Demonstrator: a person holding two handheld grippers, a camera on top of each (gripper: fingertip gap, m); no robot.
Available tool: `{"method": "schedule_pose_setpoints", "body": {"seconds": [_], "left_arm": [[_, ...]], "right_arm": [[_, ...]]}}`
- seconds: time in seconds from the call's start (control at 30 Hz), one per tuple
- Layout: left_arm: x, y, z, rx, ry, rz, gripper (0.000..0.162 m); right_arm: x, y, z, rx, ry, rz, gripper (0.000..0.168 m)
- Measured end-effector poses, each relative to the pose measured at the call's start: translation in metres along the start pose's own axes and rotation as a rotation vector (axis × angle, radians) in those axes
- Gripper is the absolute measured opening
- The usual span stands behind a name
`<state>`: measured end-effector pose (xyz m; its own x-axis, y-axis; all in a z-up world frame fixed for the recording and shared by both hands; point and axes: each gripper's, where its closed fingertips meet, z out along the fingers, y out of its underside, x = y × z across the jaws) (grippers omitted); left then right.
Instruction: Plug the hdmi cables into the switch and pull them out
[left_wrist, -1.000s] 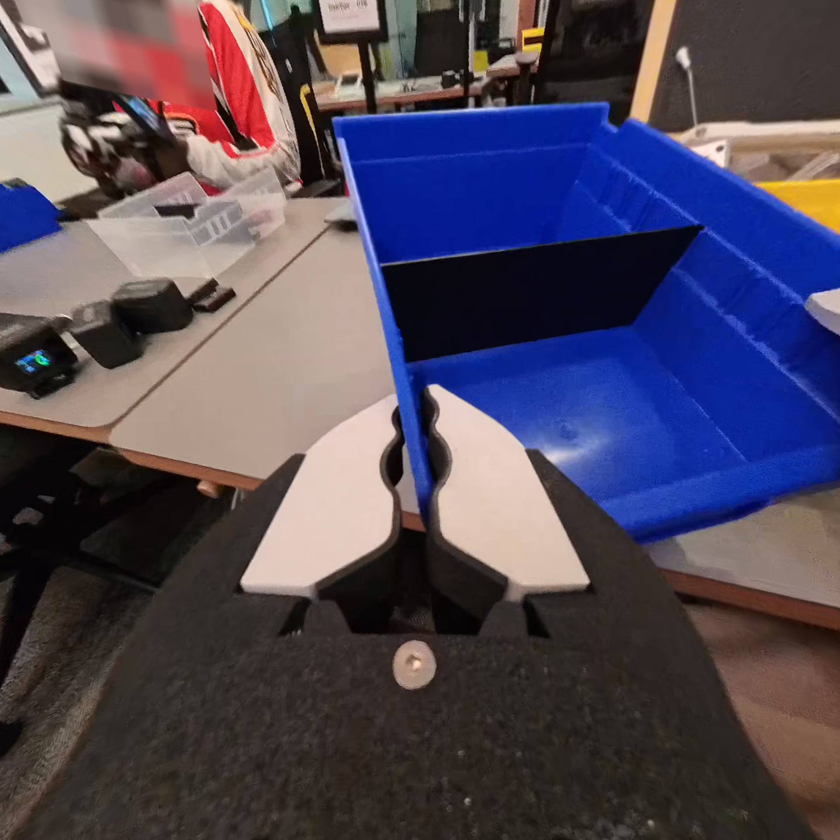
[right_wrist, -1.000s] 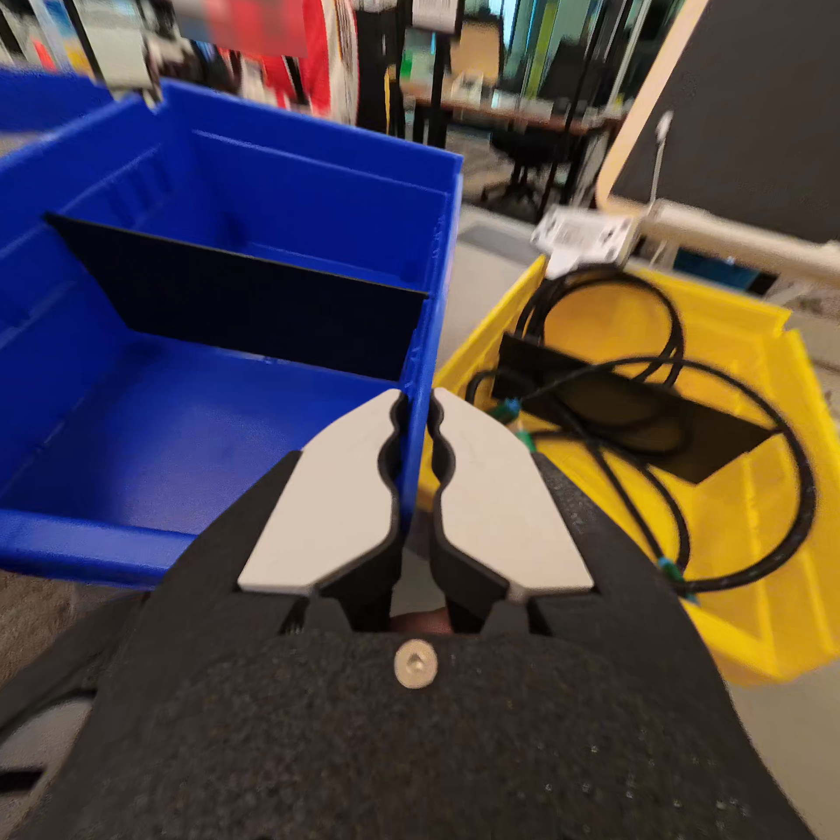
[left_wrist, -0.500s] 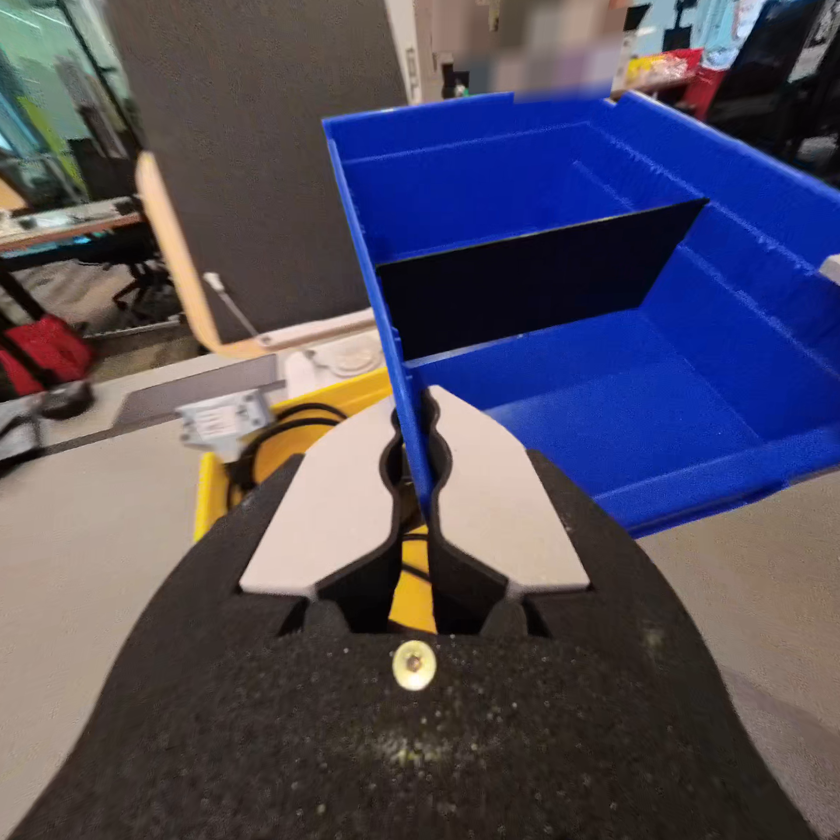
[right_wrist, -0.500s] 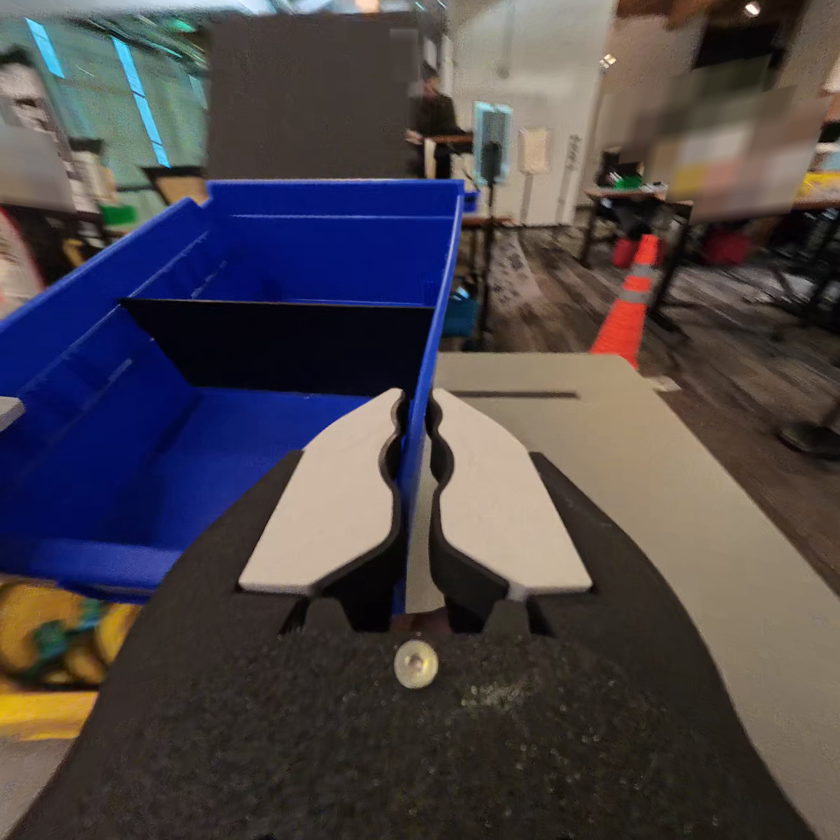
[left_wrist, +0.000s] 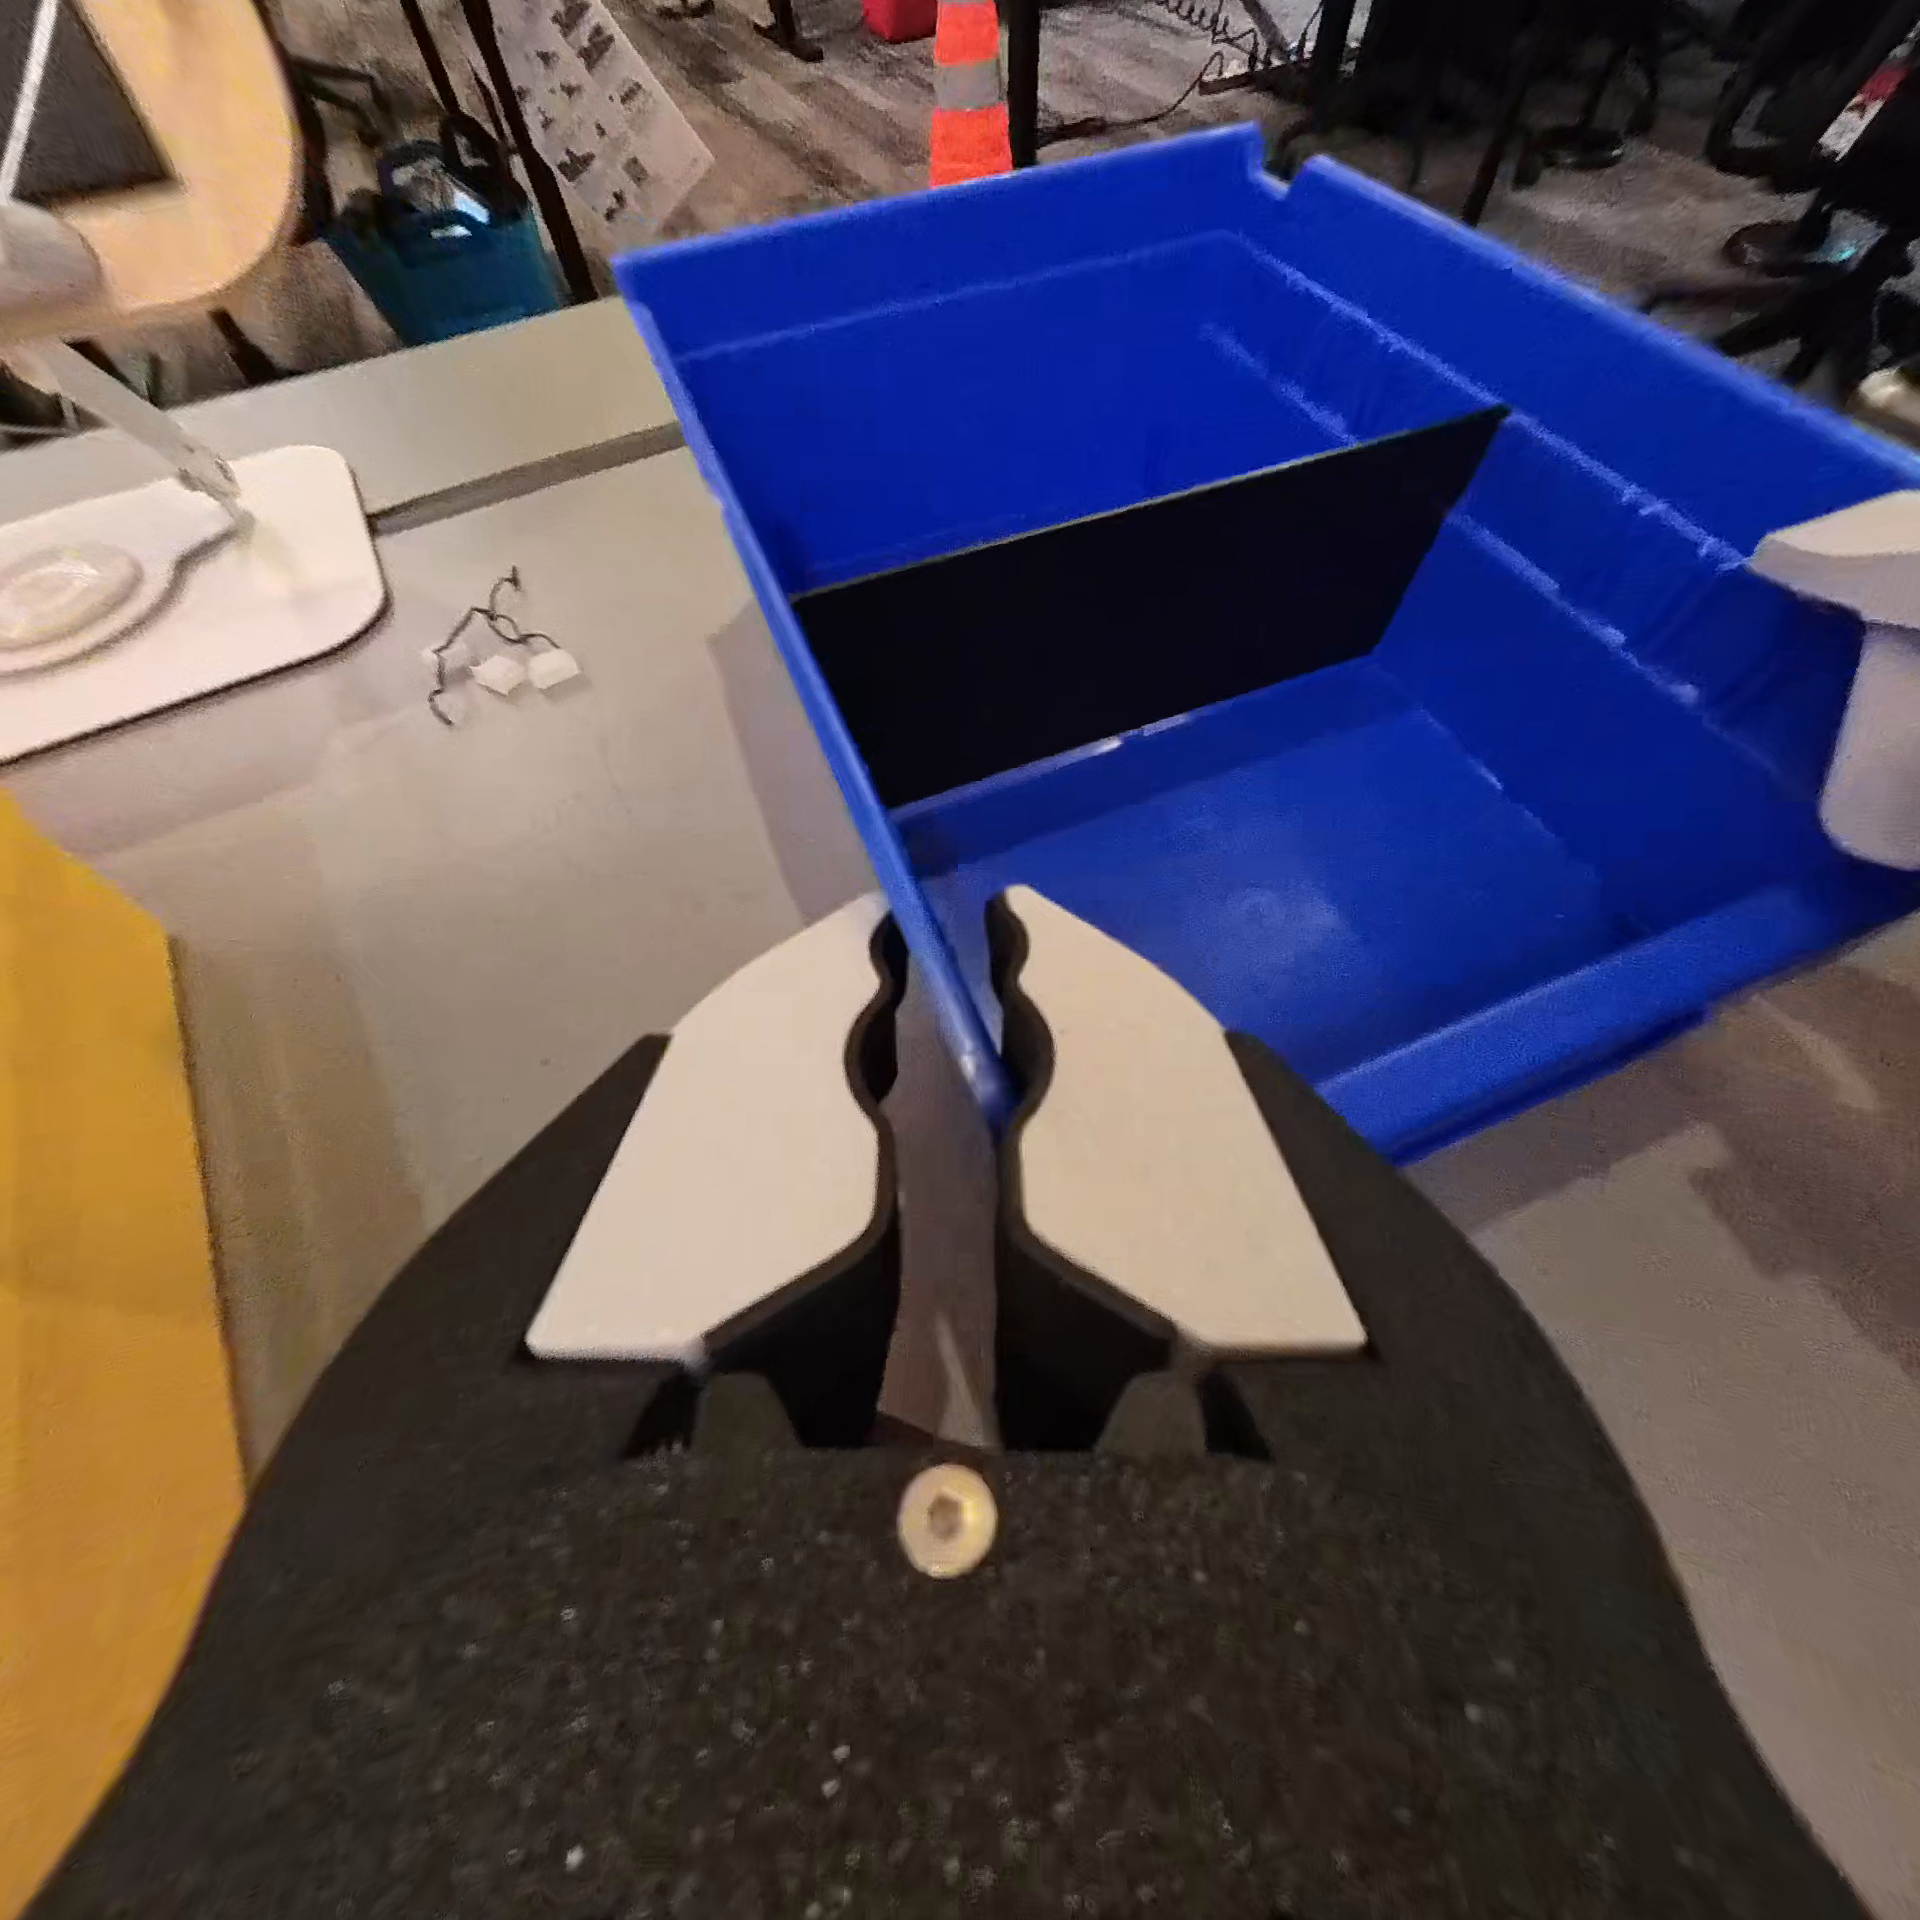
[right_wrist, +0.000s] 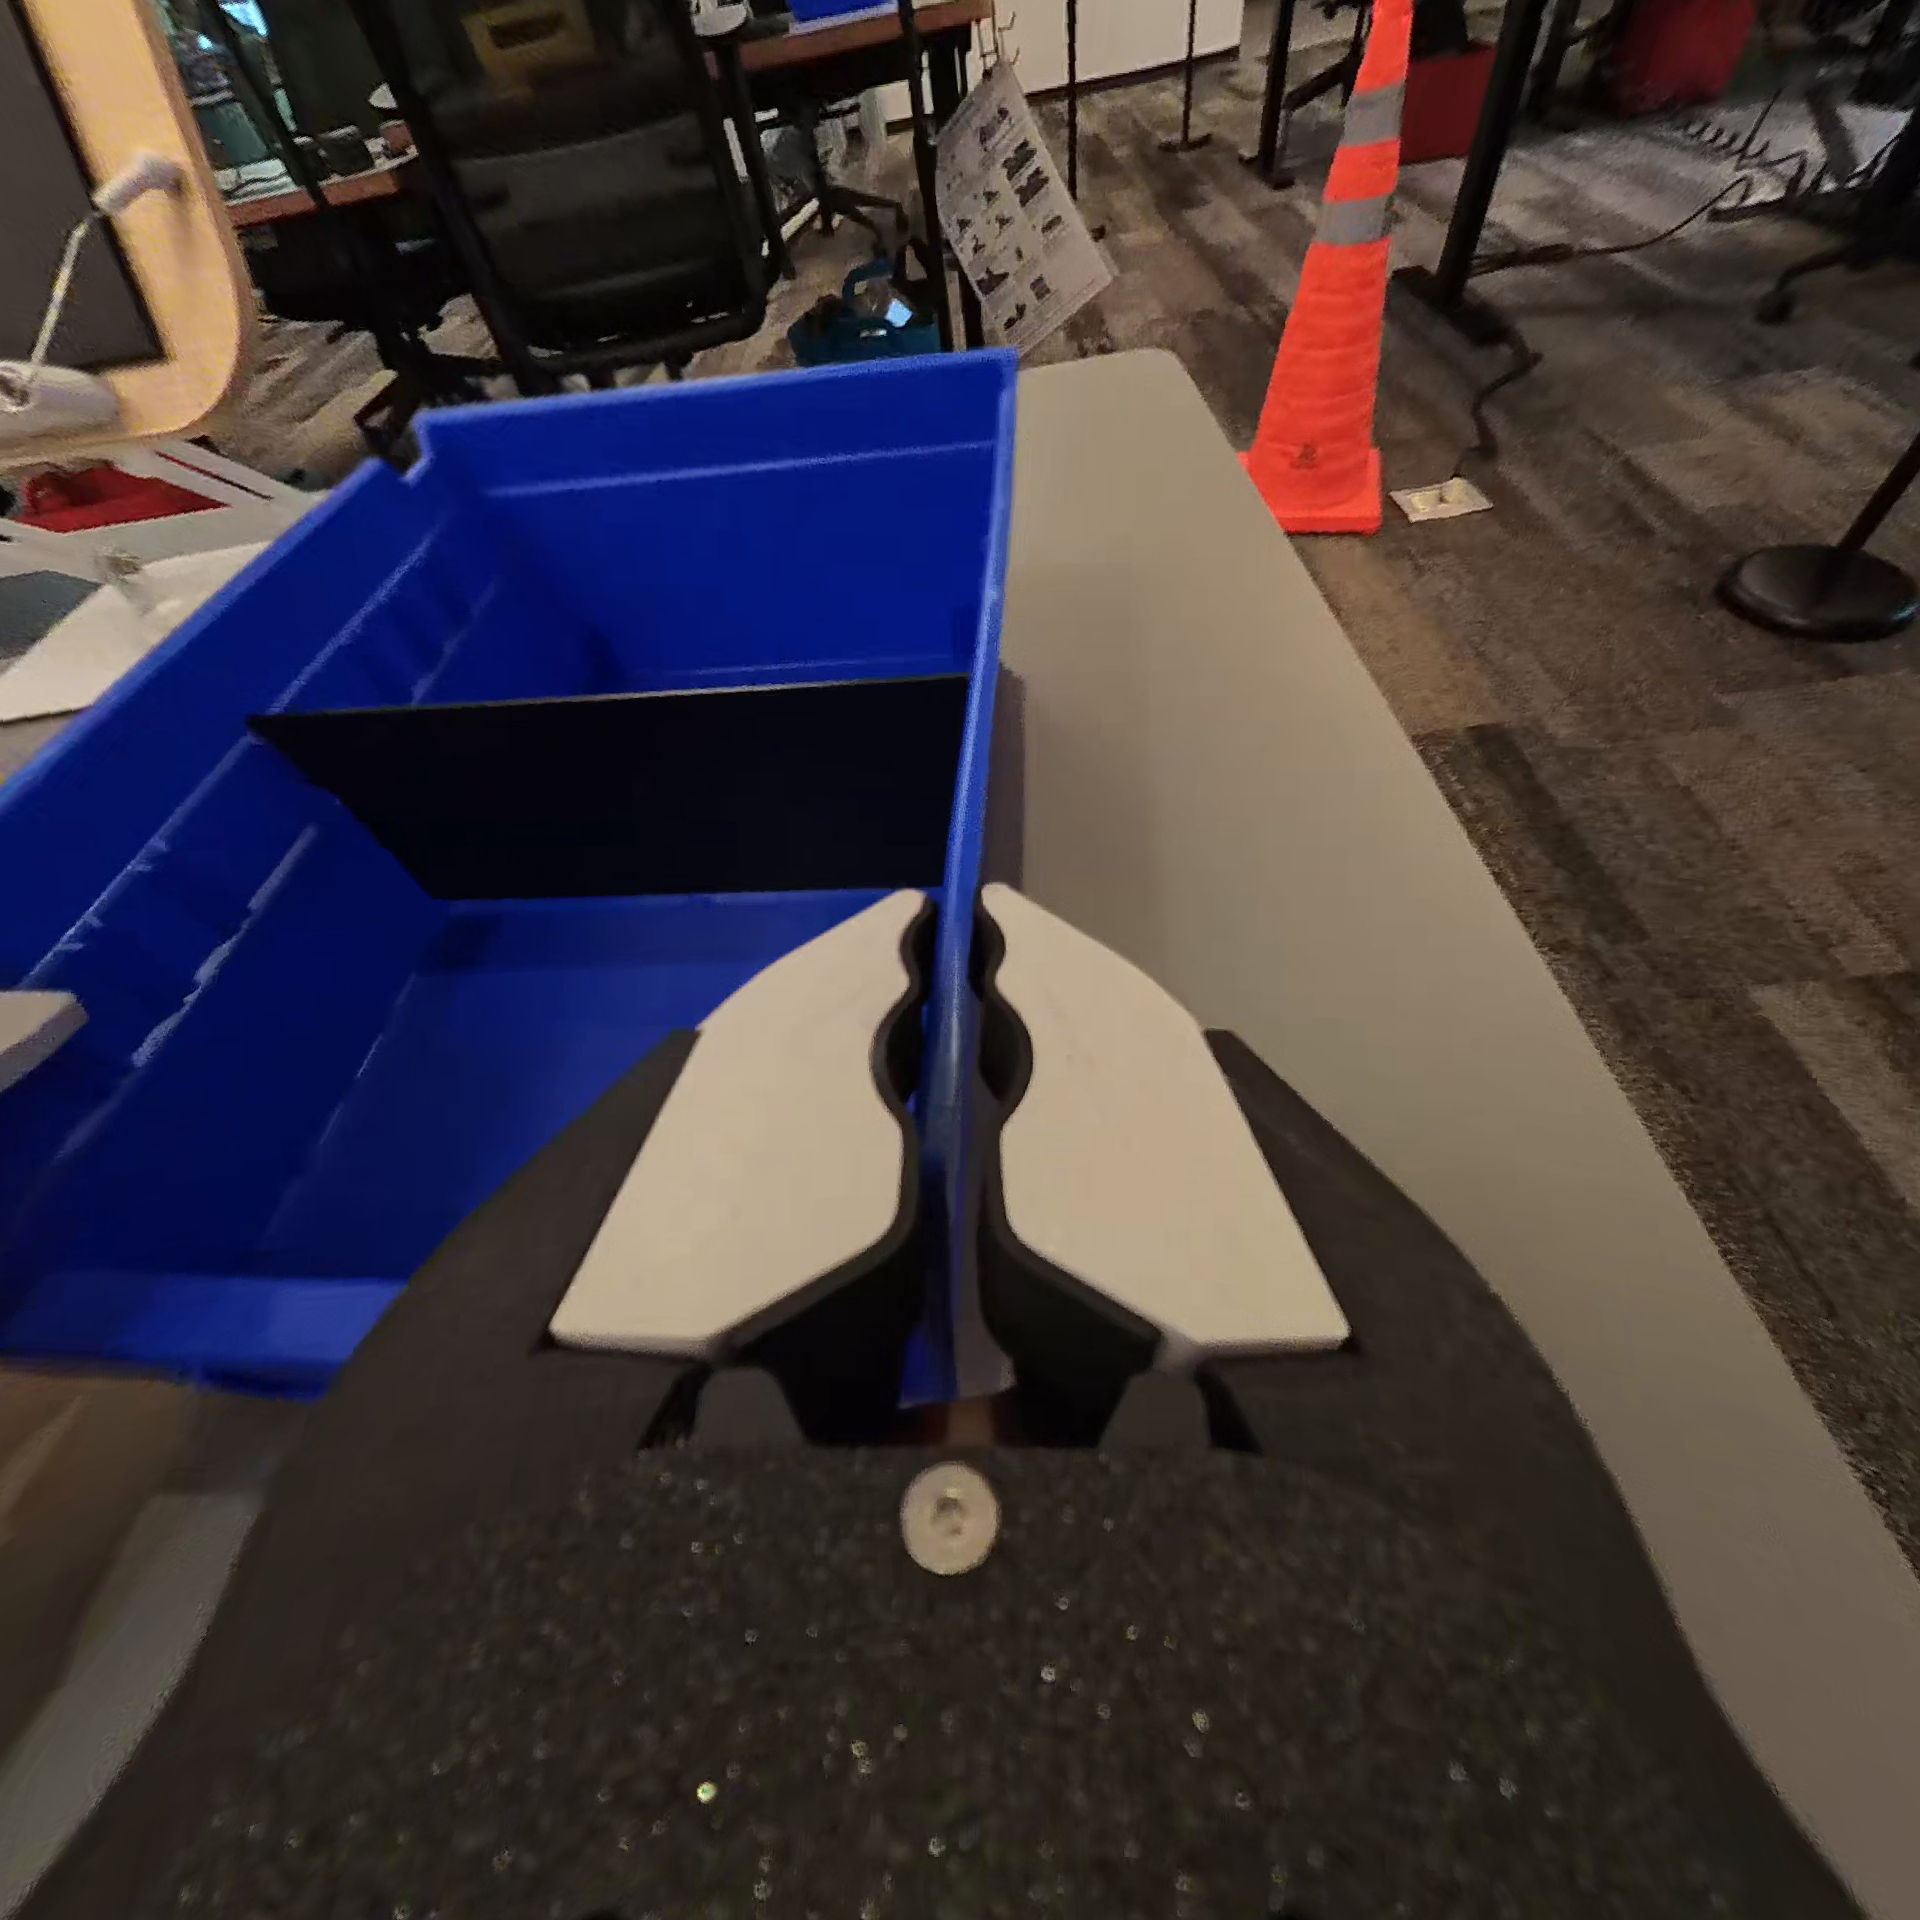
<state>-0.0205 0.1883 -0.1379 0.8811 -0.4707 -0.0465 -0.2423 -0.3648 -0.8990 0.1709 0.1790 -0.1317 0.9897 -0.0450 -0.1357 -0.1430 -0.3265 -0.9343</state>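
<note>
A: Setting the bin (left_wrist: 1143, 270) down is the step in hand, I'd say. The right gripper (right_wrist: 951, 966) is clamped on its right wall. The left gripper (left_wrist: 940, 997) straddles the left wall at the front corner.

B: Is the left one gripping?

A: Can't tell. The wall touches its right finger, but there's a sliver of table (left_wrist: 468, 935) between the wall and the other finger.

B: How to do it well?

A: Keep both walls level so the bin lands flat. Let go only once the base rests fully on the table, then open both grippers and draw straight back so the fingers don't drag the walls. The bin is empty on both sides of its black divider (left_wrist: 1122, 623), so it should be light and slide easily.

B: Where are the cables and switch?

A: Not visible now. Only an edge of the yellow bin (left_wrist: 73, 1247) shows, at far left.

B: What has changed?

A: A second ago the yellow bin sat to the right of the bin, with black cables coiled around the switch inside, and the room behind was different. Both views have swung round since, and the yellow bin is now on the left. The bin sits lower against the table, with an orange cone (right_wrist: 1340, 312) beyond. The left gripper's gap looks slightly wider than half a second ago.
</note>
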Motion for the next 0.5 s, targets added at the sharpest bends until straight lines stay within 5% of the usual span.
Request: {"method": "schedule_pose_setpoints", "body": {"seconds": [0.17, 0.27, 0.37, 0.5], "left_arm": [[0.013, 0.002, -0.006, 0.001, 0.104, -0.01, 0.024], [0.02, 0.003, -0.023, -0.001, 0.2, -0.04, 0.025], [0.02, 0.001, -0.066, 0.014, 0.339, -0.092, 0.027], [-0.039, -0.004, -0.147, 0.102, 0.325, -0.099, 0.032]], "right_arm": [[0.009, -0.001, 0.007, -0.046, 0.014, 0.022, 0.003], [0.021, 0.0, 0.004, -0.05, 0.061, 0.056, 0.028], [0.037, 0.002, -0.003, -0.071, 0.128, 0.066, 0.051], [0.042, -0.007, -0.028, -0.023, 0.214, 0.01, 0.043]]}}
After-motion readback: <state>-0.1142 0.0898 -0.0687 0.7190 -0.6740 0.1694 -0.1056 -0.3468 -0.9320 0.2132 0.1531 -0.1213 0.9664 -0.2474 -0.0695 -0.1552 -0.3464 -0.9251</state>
